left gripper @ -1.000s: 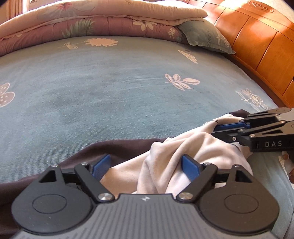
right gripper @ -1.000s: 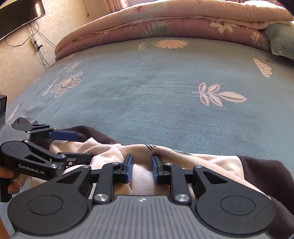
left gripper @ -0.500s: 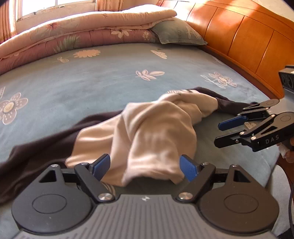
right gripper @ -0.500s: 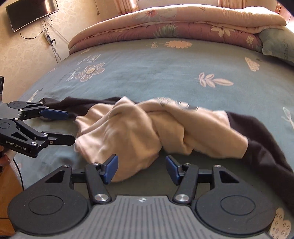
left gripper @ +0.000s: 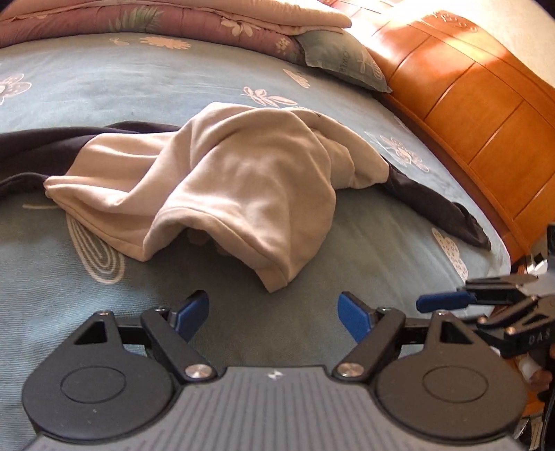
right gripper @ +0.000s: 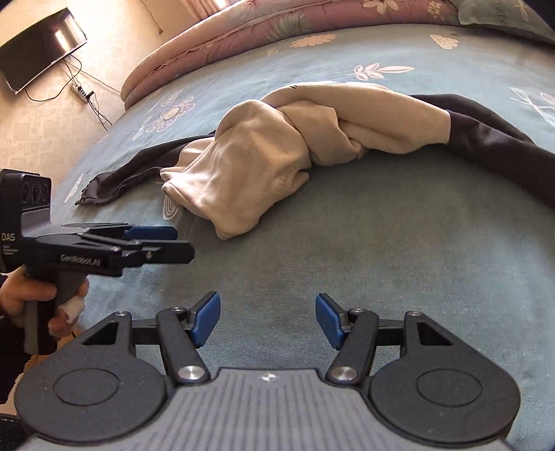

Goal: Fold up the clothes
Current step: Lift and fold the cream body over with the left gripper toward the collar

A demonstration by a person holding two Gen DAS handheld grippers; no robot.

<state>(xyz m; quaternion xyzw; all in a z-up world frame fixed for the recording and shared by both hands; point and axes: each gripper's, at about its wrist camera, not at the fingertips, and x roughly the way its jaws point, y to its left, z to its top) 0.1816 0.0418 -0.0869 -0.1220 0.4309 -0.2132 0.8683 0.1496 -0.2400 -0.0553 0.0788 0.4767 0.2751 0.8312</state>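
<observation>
At the near edge of the bed, the left hand-held gripper hangs over bare sheet with its blue pads spread wide apart and nothing between them. To its right, the right hand-held gripper points down at the same stretch of sheet; its jaws are opening, and no cloth lies between them either. In the right wrist view the left hand-held gripper shows from the side at the left edge, gripped at its handle by a hand with a white wrap on one finger.

Just beyond both tools, apart from them, lies the sweatshirt, crumpled in a heap on the blue-green floral bedsheet. Its cream body is bunched and twisted, with a hemmed edge hanging open toward the near side. Two dark brown sleeves run out from the heap: one sleeve trails to the right toward the bed edge, the other stretches away to the left.

At the far side of the bed, a folded pink floral quilt lies along the edge, with a grey-green pillow at its right end. An orange wooden headboard runs along the right side. In the right wrist view, a dark television hangs on the wall at the far left, with cables and a power strip below it
</observation>
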